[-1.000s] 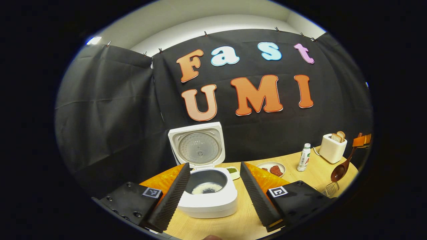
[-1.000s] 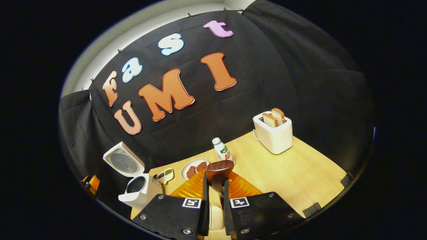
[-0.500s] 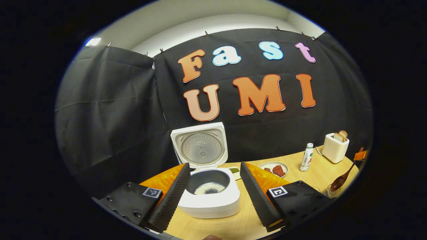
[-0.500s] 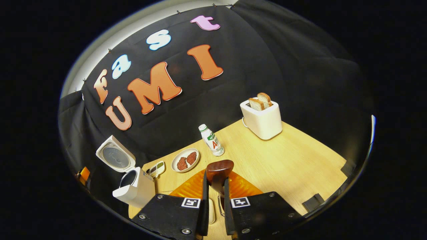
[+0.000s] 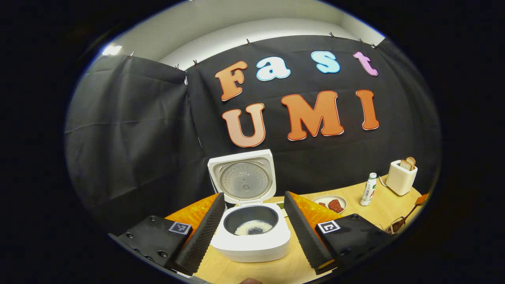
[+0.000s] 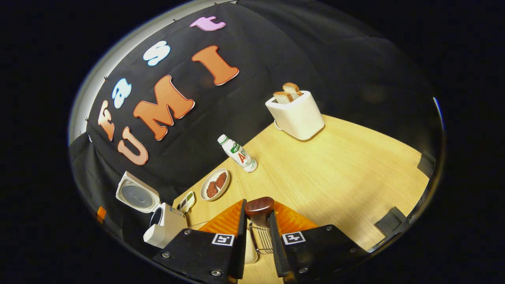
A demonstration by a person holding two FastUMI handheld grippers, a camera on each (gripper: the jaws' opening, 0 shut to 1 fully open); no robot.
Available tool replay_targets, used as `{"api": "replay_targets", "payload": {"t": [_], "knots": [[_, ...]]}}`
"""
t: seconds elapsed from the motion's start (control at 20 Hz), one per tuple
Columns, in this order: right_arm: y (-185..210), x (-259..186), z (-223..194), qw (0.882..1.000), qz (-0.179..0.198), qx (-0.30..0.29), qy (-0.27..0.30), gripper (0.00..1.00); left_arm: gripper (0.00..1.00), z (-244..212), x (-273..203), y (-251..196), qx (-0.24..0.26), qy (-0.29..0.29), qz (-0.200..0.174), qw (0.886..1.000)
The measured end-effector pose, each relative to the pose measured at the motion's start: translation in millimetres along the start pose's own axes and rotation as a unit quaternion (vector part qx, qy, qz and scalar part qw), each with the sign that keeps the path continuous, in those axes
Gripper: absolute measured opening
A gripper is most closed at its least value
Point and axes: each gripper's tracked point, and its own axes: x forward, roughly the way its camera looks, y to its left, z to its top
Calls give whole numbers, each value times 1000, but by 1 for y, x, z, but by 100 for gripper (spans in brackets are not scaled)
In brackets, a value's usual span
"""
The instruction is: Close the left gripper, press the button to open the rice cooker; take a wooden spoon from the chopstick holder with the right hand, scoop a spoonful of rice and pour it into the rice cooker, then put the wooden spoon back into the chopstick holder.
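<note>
Holding: the right gripper [image 6: 256,232] has its fingers pressed close on the handle of the wooden spoon [image 6: 259,206], in the right gripper view.
Spoon look: dark reddish-brown and glossy, its rounded bowl poking up just past the fingertips.
Spoon place: directly above the wire chopstick holder [image 6: 263,238], whose rim sits between the fingers low in the view; whether the spoon touches the wire I cannot tell.
Left gripper [image 5: 252,219]: fingers spread wide with nothing between them, framing the rice cooker [image 5: 252,236] in the left gripper view.
Rice cooker: white, lid [image 5: 244,179] standing upright, a small patch of rice [image 5: 253,227] on the dark pot bottom.
Table [image 6: 335,165]: pale wood, carrying a white toaster [image 6: 296,114] with two slices of bread, a small bottle [image 6: 238,154] and a plate [image 6: 215,184] of reddish food.
</note>
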Motion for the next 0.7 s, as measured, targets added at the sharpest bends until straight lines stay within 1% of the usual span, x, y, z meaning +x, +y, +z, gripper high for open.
{"api": "replay_targets", "payload": {"t": [0.05,0.1,0.15,0.2,0.25,0.3,0.35,0.4,0.5,0.55,0.6,0.65,0.7], "knots": [[3,2,3,1000,7,20,-8,31,100,1,3,4,-2,-1,4,1000],[1,1,4,999,7,33,-11,36,97,0,4,7,-2,0,6,1000],[0,2,2,999,5,38,-10,41,100,-1,8,12,-2,-1,10,1000],[-1,2,0,999,2,36,-10,51,97,1,11,17,-3,-2,13,1000],[-2,0,0,1000,-1,28,-8,55,97,5,13,21,-4,-7,17,1000],[-5,-1,1,1000,-8,19,-7,65,100,11,18,27,-10,-11,20,1000],[-7,-4,3,1000,-17,10,-5,72,97,14,25,28,-19,-10,16,1000],[-9,-6,6,1000,-26,-2,-5,84,96,19,33,32,-32,-7,14,999],[-13,-12,20,998,-45,-35,-17,94,96,28,54,38,-52,3,3,999],[-13,-16,32,997,-54,-55,-30,94,96,33,65,42,-59,9,1,998],[-11,-22,46,994,-60,-74,-45,94,100,37,76,45,-65,16,0,998],[-7,-29,61,992,-63,-91,-61,94,100,42,86,48,-72,22,-2,997],[-1,-37,77,989,-63,-107,-78,95,96,48,97,52,-78,27,-1,997]]}}
